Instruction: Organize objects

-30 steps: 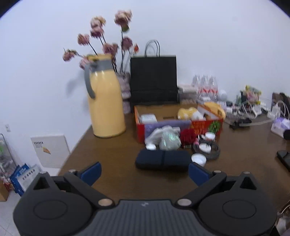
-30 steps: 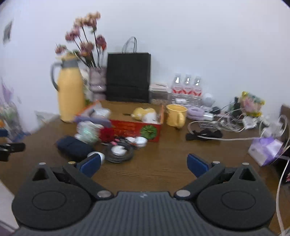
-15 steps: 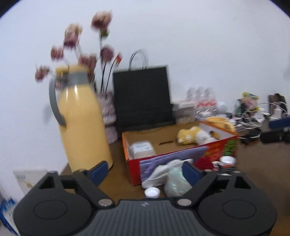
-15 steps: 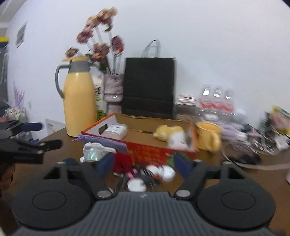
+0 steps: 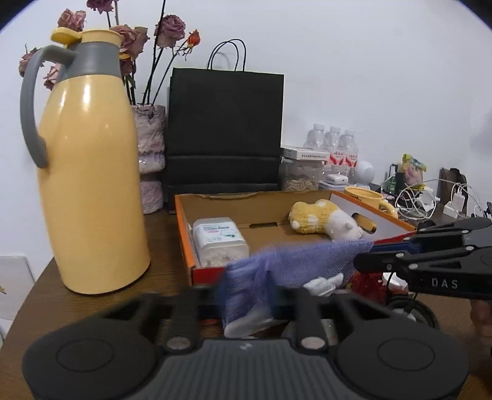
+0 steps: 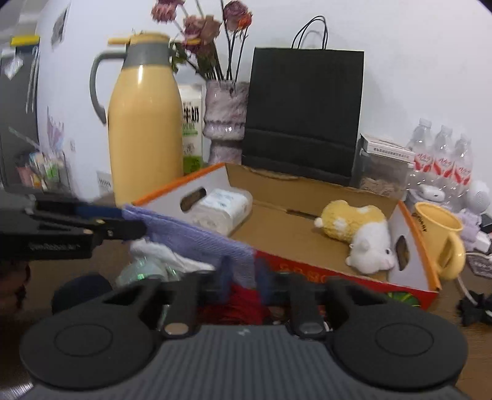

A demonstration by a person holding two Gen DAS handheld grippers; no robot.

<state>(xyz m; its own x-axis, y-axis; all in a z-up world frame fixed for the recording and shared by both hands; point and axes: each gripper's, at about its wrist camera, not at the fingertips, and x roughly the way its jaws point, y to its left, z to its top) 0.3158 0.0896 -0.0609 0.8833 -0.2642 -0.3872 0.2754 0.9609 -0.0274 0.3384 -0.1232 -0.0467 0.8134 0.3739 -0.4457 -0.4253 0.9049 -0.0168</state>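
Two grippers are both clamped on the same purple cloth (image 5: 295, 261), one at each end, and their jaws have only just closed on it. Left gripper (image 5: 246, 300) pinches the cloth's near left corner; its fingers are motion-blurred, so the exact pinch spot is hard to make out. Right gripper (image 6: 243, 277) has the other end, equally smeared. Each gripper shows side-on in the other's view as a black bar with a blue pad.

Going left to right: a tall glossy yellow jug (image 5: 92, 184) with a grey handle stands on the brown wood table (image 5: 166, 243). Behind it, dried roses (image 5: 169, 27) in a rough pinkish vase (image 5: 150, 160), partly hidden by the jug. Then a matte black paper bag (image 5: 226, 129) with cord handles.

In front of the bag sits an open cardboard box (image 5: 184, 227), orange-edged, red outside. Inside: a clear plastic tub (image 5: 220, 243) on the left, and a fuzzy yellow-and-white plush (image 5: 323, 220) on the right. The cloth stretches across the box's front wall, ribbed weave, sagging a bit in the middle. It hides a white crinkly bag (image 5: 323, 281) and something red (image 6: 243, 304) below, can't tell what those are.

Right of the box: a yellow mug (image 6: 439, 234), water bottles (image 6: 442, 154), and a tangle of white cables (image 5: 430, 200) too small to sort out.
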